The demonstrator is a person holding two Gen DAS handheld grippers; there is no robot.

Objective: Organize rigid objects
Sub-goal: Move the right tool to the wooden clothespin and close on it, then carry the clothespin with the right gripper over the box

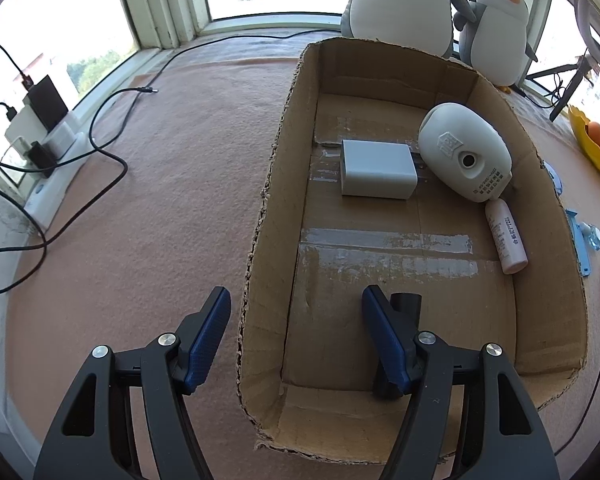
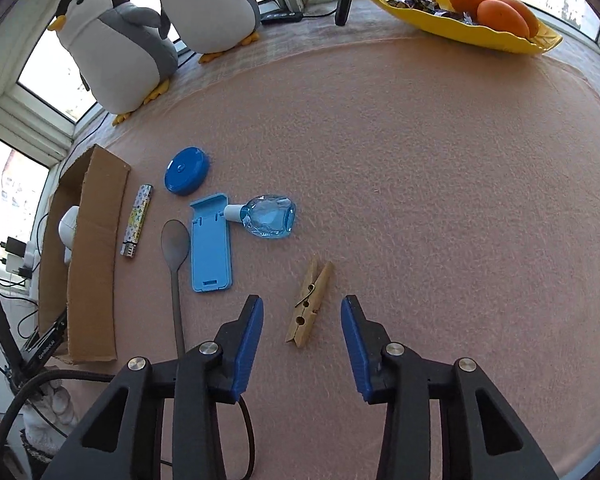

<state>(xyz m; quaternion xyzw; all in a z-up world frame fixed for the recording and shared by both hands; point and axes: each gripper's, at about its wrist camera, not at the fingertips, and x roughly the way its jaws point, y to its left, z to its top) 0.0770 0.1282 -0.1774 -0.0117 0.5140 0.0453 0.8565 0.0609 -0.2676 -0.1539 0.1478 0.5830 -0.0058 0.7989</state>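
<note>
Left tongs point(image 1: 296, 332) spread astride box point(image 1: 260, 240) wall; right tongs point(image 2: 302, 340) spread around clothespin point(image 2: 310, 306)

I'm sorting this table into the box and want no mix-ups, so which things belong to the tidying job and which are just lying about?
Part of the job:
cardboard box
wooden clothespin
blue phone stand
spoon
patterned lighter
blue round case
clear blue bottle

Just lying about:
penguin plushes
yellow fruit dish
power strip with chargers
</note>
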